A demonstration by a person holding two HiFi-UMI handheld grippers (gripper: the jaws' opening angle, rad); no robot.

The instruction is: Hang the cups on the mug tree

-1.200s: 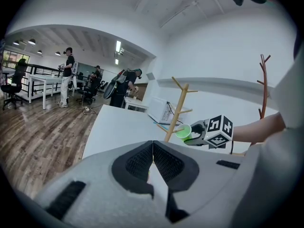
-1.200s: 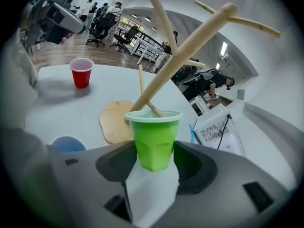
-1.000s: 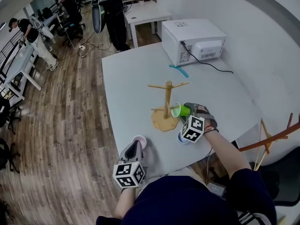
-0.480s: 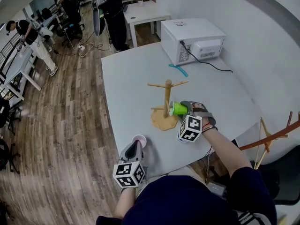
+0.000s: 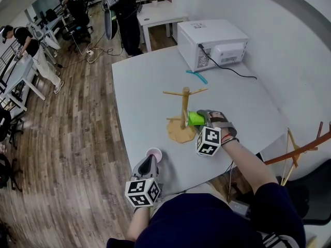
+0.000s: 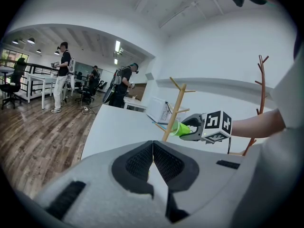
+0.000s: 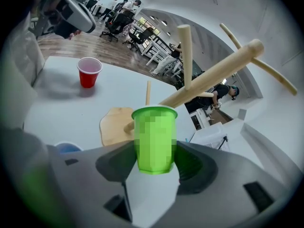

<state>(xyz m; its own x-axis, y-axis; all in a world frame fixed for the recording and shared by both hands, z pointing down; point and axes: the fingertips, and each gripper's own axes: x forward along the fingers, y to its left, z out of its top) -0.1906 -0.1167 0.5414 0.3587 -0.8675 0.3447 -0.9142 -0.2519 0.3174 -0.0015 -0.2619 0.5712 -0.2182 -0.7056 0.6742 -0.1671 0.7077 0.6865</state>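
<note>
Two right fingers (image 7: 191,163) pinch green cup (image 7: 154,139), their view alone showing blue cup (image 7: 66,147); left fingers (image 6: 137,163) pressed together.

Grey worktop (image 5: 139,87): set against a white wall (image 5: 289,40) on its right side. A white microwave (image 5: 212,44) stands at the far end, vented rear face toward the near end. A black cable (image 5: 235,72) runs from that face across the surface toward the wall. A teal strip (image 5: 198,77) lies just beside the microwave's near corner; what it is cannot be told. A brown branched stand (image 5: 300,150) rises off the worktop's right edge.

Wooden floor (image 5: 67,138) to the left. Beyond the worktop is a small white table (image 5: 155,14), with a person in black (image 5: 124,12) standing beside it. Further left, a second person (image 5: 36,48) leans at a row of desks (image 5: 18,76). Loose cables (image 5: 95,53) trail on the floor.
</note>
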